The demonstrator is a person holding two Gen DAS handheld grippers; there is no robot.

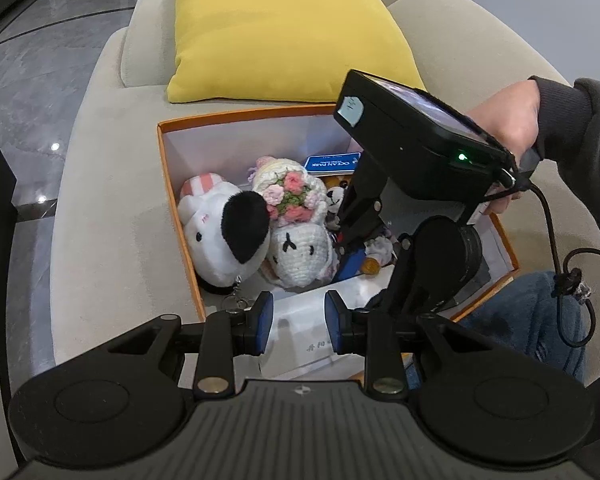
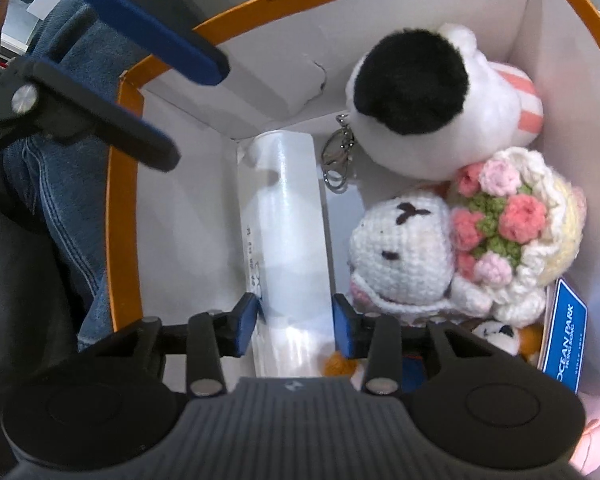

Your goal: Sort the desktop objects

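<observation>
The orange box (image 1: 179, 216) sits on a beige sofa (image 1: 112, 200), holding plush toys (image 2: 420, 108) and a white packet (image 2: 284, 232). The right gripper (image 2: 295, 322) reaches inside, jaws spread either side of the packet (contact unclear). The left gripper (image 1: 299, 322) hovers open over the box's near edge.

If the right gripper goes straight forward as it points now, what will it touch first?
Most likely the white packet: the right gripper is open with its fingers on either side of the packet's near end inside the box. Depth is unclear; it may already touch.
</observation>
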